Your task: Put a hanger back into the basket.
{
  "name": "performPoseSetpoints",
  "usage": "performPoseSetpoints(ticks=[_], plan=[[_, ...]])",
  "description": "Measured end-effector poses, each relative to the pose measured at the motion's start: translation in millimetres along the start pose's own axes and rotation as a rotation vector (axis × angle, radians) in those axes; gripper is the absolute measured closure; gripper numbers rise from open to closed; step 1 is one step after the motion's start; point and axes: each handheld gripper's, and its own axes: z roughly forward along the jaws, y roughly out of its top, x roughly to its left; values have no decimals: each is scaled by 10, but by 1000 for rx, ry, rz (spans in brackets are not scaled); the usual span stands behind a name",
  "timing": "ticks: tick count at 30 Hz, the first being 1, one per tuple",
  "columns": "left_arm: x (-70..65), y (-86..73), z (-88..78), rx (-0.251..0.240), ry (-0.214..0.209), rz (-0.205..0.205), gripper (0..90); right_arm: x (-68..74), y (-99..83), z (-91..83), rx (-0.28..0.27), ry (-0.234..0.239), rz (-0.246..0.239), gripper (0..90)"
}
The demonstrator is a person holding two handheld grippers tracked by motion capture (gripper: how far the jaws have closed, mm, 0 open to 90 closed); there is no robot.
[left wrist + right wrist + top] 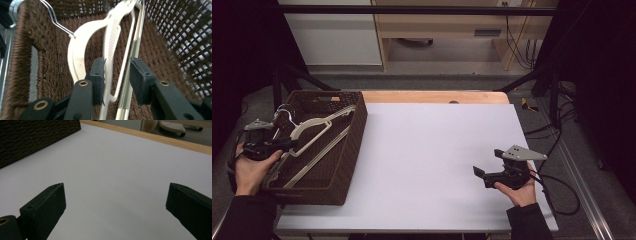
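- Reaching into the basket (354,135) at the desk's left edge: left gripper (116,80), jaws part-open and straddling a white hanger (110,47). One pad touches the hanger's arm; the other stands clear of it, so no clamp yet.
- Right gripper (482,175): jaws wide apart, nothing between them, near the desk's front right corner, well apart from the basket.
- The hanger lies tilted inside the basket, wire hook (53,18) up over the far left rim. More hangers sit under it; the exact count is hard to read from the tangle, probably two or three.
- Handling, my read: light, stiff plastic, smooth enough to slip; the hook could snag the weave or a neighbour on the way out. Best hold is the flat ribbed arm near the neck, where the pad already sits, and not the thin lower bar.
- Surface: white sheet (437,150) over a wooden desk, wood strip showing along the far edge.
- Room: dim, black frame bars, cables on the floor at right, pale cabinets behind.
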Motion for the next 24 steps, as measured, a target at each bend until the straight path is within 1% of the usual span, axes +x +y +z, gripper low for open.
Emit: performPoseSetpoints(ticks=[1, 2, 3, 4, 6, 7, 10, 11, 13, 14, 15, 17, 20, 22, 24], plan=[[-15, -6, -32, -13, 3, -2, 620, 1, 2, -2, -1, 2, 1, 32], [-38, -12, -70, -36, -3, -12, 607, 1, 2, -2, -1, 2, 2, 32], [-53, -16, -95, -47, -8, -11, 596, 2, 2, -1, -2, 1, 3, 32], [-81, -21, -126, -69, -14, -11, 592, 1, 2, -1, 0, 1, 1, 32], [-156, -31, -188, -105, -36, -6, 574, 3, 2, -1, -3, 2, 1, 32], [-201, -33, -220, -114, -49, 1, 563, 1, 3, -6, -1, 6, 0, 32], [-372, -38, -284, -168, -87, 26, 507, 0, 3, -11, -4, -1, 1, 32], [-450, -37, -300, -191, -107, 38, 480, -1, 4, -13, -8, -1, 1, 32], [-565, -36, -316, -216, -124, 53, 420, -2, 5, -21, -12, -1, -1, 32], [-627, -37, -319, -230, -139, 59, 400, 0, 5, -26, -15, 0, 3, 31], [-687, -39, -317, -241, -157, 62, 378, -6, 4, -30, -17, -1, -3, 31], [-798, -41, -304, -252, -194, 68, 332, -6, 6, -36, -24, -2, 1, 32], [-981, -66, -280, -288, -248, 64, 263, -8, 9, -53, -35, -2, 5, 31], [-1081, -87, -262, -302, -283, 60, 222, -12, 9, -67, -43, -1, 3, 31], [-1198, -112, -236, -309, -312, 70, 190, -17, 9, -78, -53, -1, 4, 31]])
